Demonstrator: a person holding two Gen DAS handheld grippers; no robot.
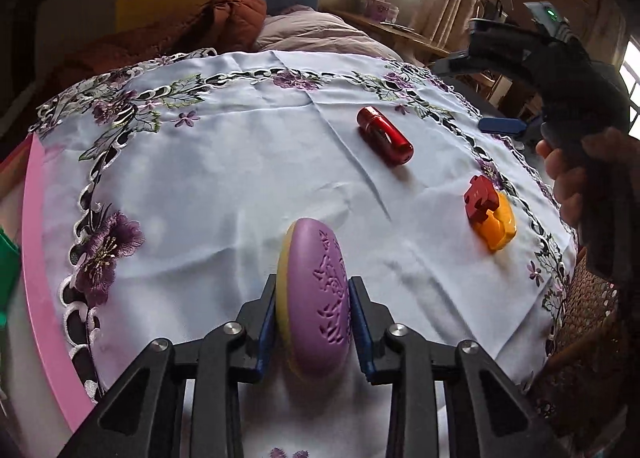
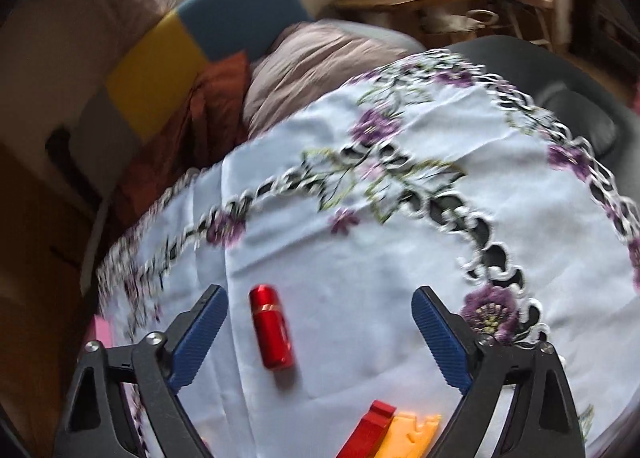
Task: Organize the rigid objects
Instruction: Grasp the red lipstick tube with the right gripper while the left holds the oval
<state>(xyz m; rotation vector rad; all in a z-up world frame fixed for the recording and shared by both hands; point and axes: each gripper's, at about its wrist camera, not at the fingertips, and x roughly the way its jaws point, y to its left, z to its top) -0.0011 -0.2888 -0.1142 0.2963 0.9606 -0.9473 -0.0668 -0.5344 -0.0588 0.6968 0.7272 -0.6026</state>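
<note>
White embroidered cloth (image 1: 224, 162) covers the surface; left tongs (image 1: 313, 316) clench a purple-and-yellow oval case (image 1: 316, 298) above its near edge, right tongs (image 2: 318, 334) gape unloaded over the red cylinder (image 2: 272, 332) nearer its right edge

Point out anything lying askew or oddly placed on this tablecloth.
The red block leans tilted on the orange block near the cloth's right edge instead of lying flat. The red cylinder lies on its side, diagonal. The purple-and-yellow oval stands on edge only because the left gripper clamps it.
</note>
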